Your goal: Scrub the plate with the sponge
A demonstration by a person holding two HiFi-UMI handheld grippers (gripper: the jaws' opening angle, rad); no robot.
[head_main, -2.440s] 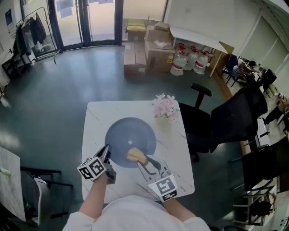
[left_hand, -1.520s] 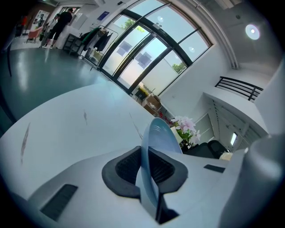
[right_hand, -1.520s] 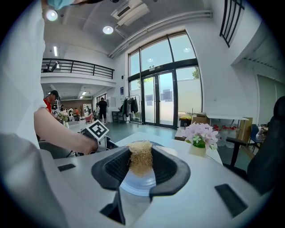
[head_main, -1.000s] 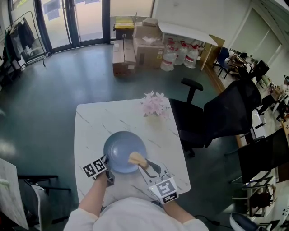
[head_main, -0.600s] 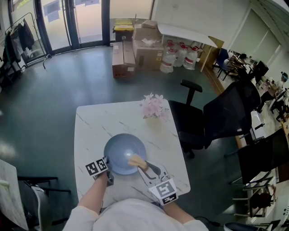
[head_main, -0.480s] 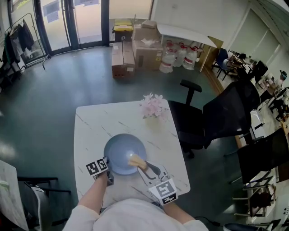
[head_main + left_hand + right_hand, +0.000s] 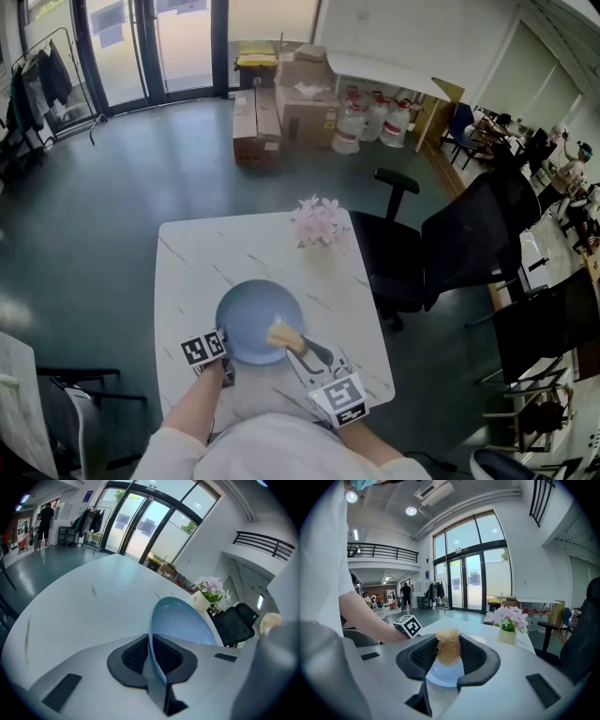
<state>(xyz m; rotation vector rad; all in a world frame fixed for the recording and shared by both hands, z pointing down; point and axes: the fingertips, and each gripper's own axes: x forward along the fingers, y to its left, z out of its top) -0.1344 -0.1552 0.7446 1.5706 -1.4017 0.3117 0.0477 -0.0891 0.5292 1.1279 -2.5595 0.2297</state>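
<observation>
Teal floor [image 7: 103,187], glass doors [image 7: 185,42] — cardboard boxes [image 7: 305,98], black chairs [image 7: 469,246]

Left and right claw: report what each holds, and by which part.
Left claw pinches the blue plate by its near rim. Right claw clamps the tan sponge by its sides.

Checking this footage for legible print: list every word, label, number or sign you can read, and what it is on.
No text reads clearly.
White flower pot: a small dark mark, too small to read.
Red labels on the clear water jugs: too small.
Blue sign beside the glass doors: blurred.
Marker cube on the left gripper, and the one on the right gripper: black-and-white square patterns, no letters.
</observation>
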